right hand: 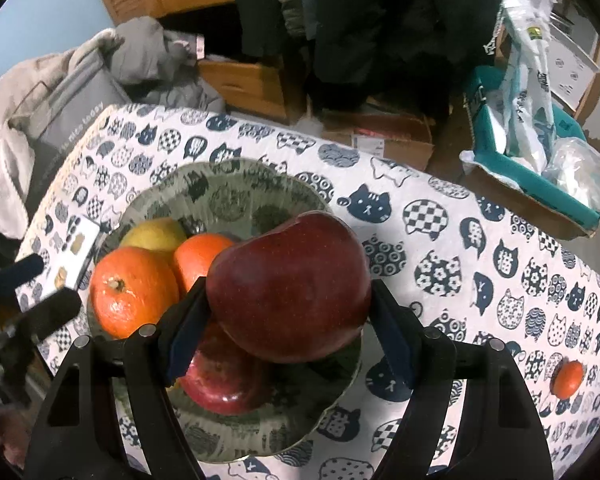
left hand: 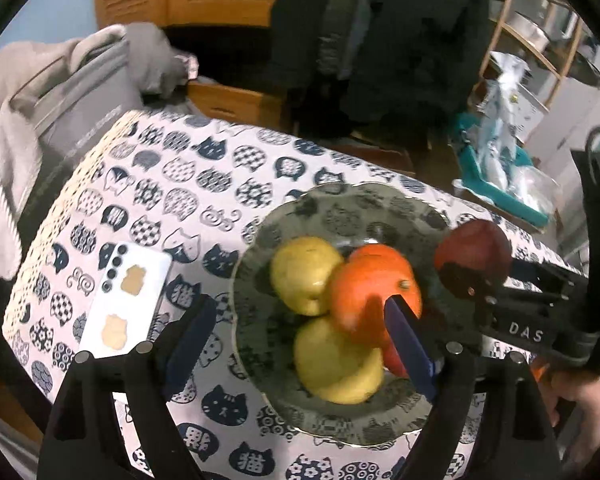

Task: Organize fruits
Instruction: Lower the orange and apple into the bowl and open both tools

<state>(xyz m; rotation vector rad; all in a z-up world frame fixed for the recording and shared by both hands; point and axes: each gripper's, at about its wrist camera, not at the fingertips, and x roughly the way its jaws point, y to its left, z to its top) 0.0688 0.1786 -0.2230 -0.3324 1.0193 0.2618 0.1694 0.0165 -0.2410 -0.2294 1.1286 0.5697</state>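
Dark red apple (right hand: 290, 292) pinched between right gripper (right hand: 288, 320) fingers, held above scalloped grey patterned glass bowl (right hand: 236, 176) on cat-print table (right hand: 440, 216). Already in bowl: two yellow pears (left hand: 306, 274), two oranges (right hand: 134, 292), second red apple (right hand: 224, 380). Still outside: small orange mandarin (right hand: 568, 378) at table's near right edge. Left gripper (left hand: 300, 328) poised over bowl rim, fingers spread and empty. White phone (left hand: 126, 300) lying beside bowl.
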